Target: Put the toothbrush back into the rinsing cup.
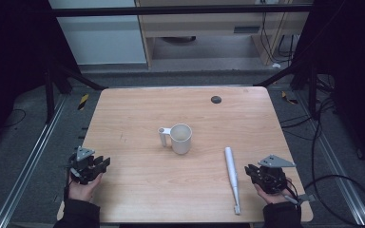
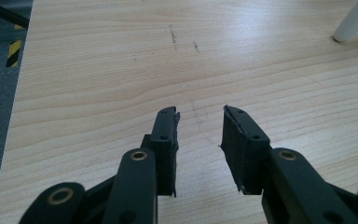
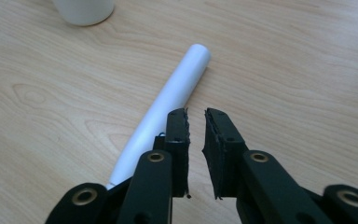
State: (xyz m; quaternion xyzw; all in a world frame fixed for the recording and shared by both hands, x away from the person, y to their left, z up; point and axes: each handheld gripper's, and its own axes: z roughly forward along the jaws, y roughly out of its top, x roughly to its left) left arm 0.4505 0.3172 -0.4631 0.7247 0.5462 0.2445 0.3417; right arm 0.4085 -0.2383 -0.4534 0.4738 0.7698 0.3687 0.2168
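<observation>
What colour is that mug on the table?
White; the mug shows best in the high view.

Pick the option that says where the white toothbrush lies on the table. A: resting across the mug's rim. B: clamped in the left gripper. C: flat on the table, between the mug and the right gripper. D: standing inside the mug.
C: the white toothbrush lies flat on the wooden table, apart from the mug and just left of the right gripper in the high view, with nothing between either gripper's jaws.
</observation>
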